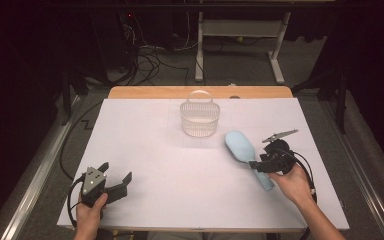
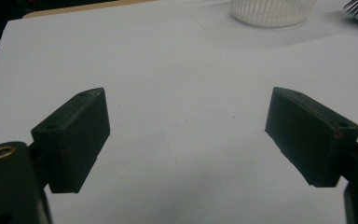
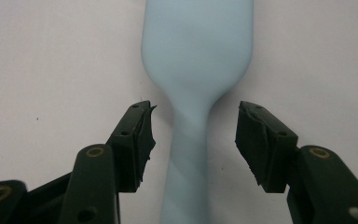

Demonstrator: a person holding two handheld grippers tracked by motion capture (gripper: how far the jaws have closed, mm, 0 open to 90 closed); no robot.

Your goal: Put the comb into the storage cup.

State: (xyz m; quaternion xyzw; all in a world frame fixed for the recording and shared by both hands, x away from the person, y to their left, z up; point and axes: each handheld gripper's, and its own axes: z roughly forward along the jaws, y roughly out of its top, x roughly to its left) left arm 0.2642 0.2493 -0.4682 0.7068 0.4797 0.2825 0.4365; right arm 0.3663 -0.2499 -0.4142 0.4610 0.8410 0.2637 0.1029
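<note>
A pale blue hairbrush (image 1: 247, 156) lies bristles down on the white table (image 1: 155, 150), right of the middle, its broad oval head toward the far left and its slim handle running back toward the near right. Its back is smooth, matte plastic, rounded at the shoulders where the head narrows into the neck. The right gripper (image 1: 266, 161) sits over the handle with its jaws parted on either side of it; in the right gripper view (image 3: 193, 140) there is a clear gap between each ribbed black pad and the handle, so the brush is released, not clamped.

Just beyond the brush head, toward the far middle of the table, stands a small white basket (image 1: 199, 119) with thin slatted walls and an arched see-through handle; the stretch of table between brush and basket is bare.

The left gripper (image 1: 115, 181) rests at the near left corner, well apart from both, jaws spread wide and holding nothing (image 2: 186, 135).
</note>
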